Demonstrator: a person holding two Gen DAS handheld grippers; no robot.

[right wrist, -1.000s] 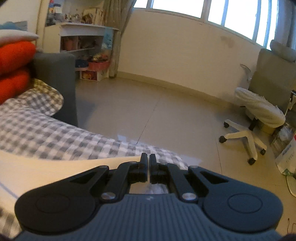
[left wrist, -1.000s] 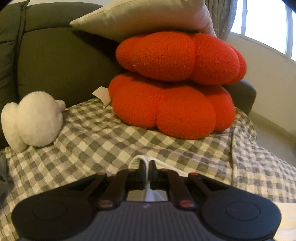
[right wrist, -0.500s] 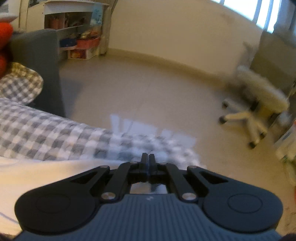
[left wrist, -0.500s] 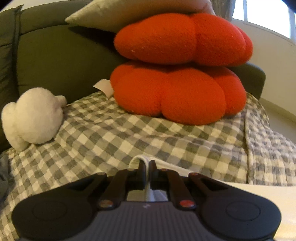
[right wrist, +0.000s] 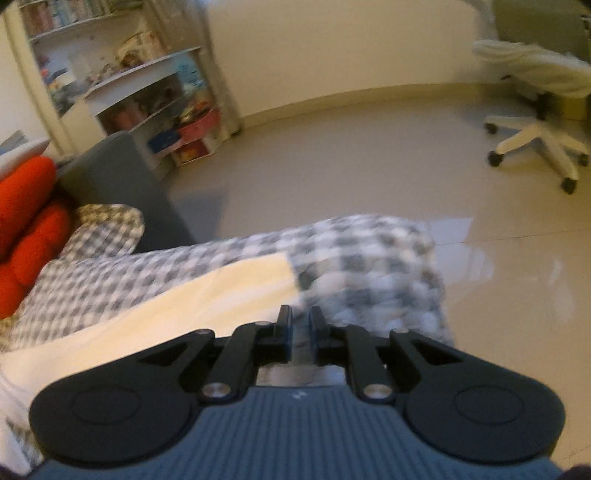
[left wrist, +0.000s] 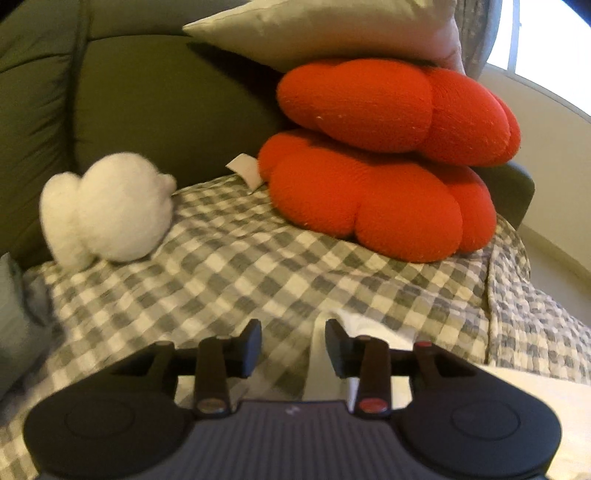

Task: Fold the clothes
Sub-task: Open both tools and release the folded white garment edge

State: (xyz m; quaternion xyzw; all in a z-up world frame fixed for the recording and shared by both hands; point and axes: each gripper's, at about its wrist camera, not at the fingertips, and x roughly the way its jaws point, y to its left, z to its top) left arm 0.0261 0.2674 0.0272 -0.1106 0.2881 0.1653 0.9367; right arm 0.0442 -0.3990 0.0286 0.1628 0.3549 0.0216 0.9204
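Observation:
A cream-white garment (right wrist: 221,295) lies flat on the grey-and-white checked blanket (left wrist: 229,266) that covers the sofa seat. In the left wrist view its folded edge (left wrist: 373,326) shows just past the right fingertip. My left gripper (left wrist: 293,341) is open low over the blanket, its jaws wide apart, with only a strip of the white cloth showing in the gap. My right gripper (right wrist: 301,323) is near the garment's far corner at the blanket's overhanging end. Its jaws stand a little apart, and nothing is held between them.
Two orange knitted cushions (left wrist: 384,155) with a beige pillow (left wrist: 332,26) on top are stacked against the sofa back (left wrist: 155,103). A white plush toy (left wrist: 110,210) sits to the left. Beyond the sofa arm (right wrist: 122,173) are tiled floor, a cluttered shelf (right wrist: 147,88) and a swivel chair (right wrist: 535,110).
Both grippers were shut on the garment's edge and have opened, letting it go. The left jaws spread wide, the right ones only slightly. The right view has swung towards the sofa.

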